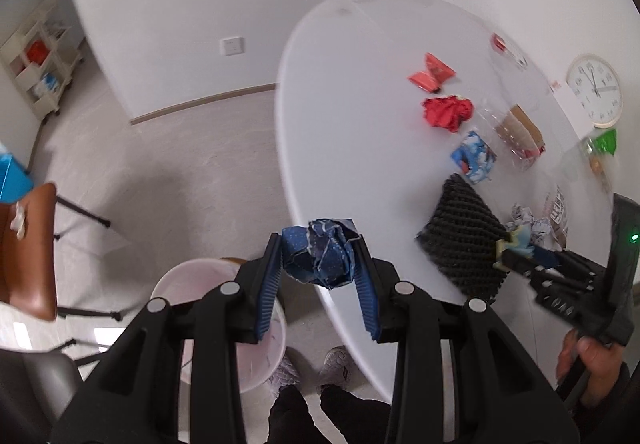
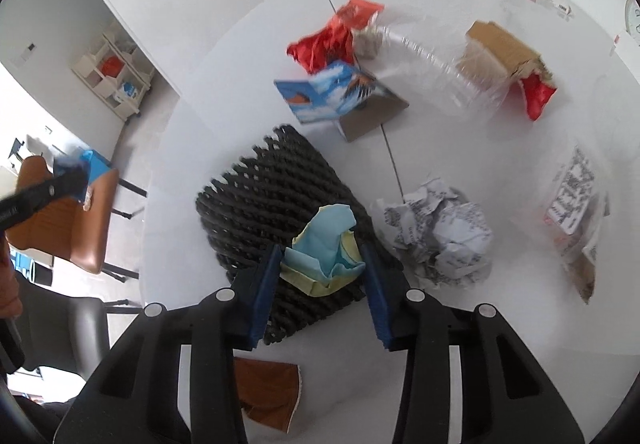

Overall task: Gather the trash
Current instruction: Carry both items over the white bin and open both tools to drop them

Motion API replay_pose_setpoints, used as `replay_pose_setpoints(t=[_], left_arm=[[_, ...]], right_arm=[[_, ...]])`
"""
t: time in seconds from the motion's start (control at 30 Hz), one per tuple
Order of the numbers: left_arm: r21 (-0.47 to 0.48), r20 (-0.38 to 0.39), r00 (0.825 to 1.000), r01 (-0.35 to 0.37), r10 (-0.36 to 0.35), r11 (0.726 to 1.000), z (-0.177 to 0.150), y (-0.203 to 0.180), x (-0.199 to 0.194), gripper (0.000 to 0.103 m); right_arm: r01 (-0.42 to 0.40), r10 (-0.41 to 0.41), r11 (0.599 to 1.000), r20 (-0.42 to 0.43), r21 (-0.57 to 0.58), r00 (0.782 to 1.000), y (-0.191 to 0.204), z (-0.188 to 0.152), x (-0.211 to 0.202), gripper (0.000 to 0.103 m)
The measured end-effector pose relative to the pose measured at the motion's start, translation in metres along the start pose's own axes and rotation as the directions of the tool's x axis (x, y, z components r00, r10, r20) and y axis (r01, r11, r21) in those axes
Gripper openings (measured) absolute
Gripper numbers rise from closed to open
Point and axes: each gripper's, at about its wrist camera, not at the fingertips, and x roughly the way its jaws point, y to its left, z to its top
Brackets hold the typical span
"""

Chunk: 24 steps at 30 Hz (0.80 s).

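My left gripper is clamped on a crumpled dark blue paper wad, held past the white table's edge with the pale bin at eight o'clock below. My right gripper pinches a light blue and yellow paper scrap over the black woven mat, with a crumpled printed paper ball at three o'clock.

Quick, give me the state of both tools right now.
Left tool: closed on a crumpled blue paper.
Right tool: closed on a light blue and yellow paper wad.

Bright, even light; fisheye-warped, slightly blurred edges.
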Motion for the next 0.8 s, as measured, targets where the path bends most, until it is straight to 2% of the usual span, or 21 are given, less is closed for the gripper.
replay_pose_setpoints(t=[0.2, 0.33, 0.47, 0.53, 0.6, 0.63, 0.73, 0.8], left_arm=[[-0.083, 0.001, 0.998, -0.056, 0.057, 0.995, -0.033, 0.042, -0.018, 0.035], [-0.139, -0.058, 0.993, -0.110, 0.103, 0.984, -0.057, 0.074, -0.013, 0.035], [-0.188, -0.100, 0.989, -0.131, 0.113, 0.973, -0.074, 0.097, -0.008, 0.035], [-0.215, -0.124, 0.986, -0.138, 0.113, 0.967, -0.082, 0.108, -0.002, 0.039], [-0.242, -0.165, 0.981, -0.142, 0.103, 0.960, -0.089, 0.117, 0.007, 0.050], [-0.255, -0.176, 0.979, -0.149, 0.106, 0.955, -0.093, 0.119, 0.009, 0.052], [-0.308, -0.173, 0.980, -0.152, 0.102, 0.939, -0.101, 0.129, 0.005, 0.058], [-0.346, -0.152, 0.982, -0.159, 0.113, 0.925, -0.106, 0.136, -0.005, 0.071]], right_arm=[[-0.053, 0.054, 0.998, 0.042, -0.022, 0.998, 0.017, 0.007, -0.037, 0.042], [-0.131, 0.135, 0.987, 0.037, -0.095, 0.990, 0.058, 0.011, -0.048, 0.042], [-0.223, 0.222, 0.953, -0.026, -0.207, 0.975, 0.119, 0.011, -0.031, 0.042], [-0.261, 0.253, 0.933, -0.064, -0.248, 0.965, 0.143, 0.011, -0.018, 0.042], [-0.296, 0.273, 0.908, -0.119, -0.296, 0.955, 0.171, 0.010, 0.000, 0.042], [-0.309, 0.277, 0.896, -0.142, -0.318, 0.950, 0.184, 0.009, 0.009, 0.042], [-0.328, 0.276, 0.870, -0.186, -0.369, 0.943, 0.211, 0.006, 0.023, 0.042], [-0.341, 0.275, 0.852, -0.213, -0.398, 0.937, 0.229, 0.003, 0.030, 0.042]])
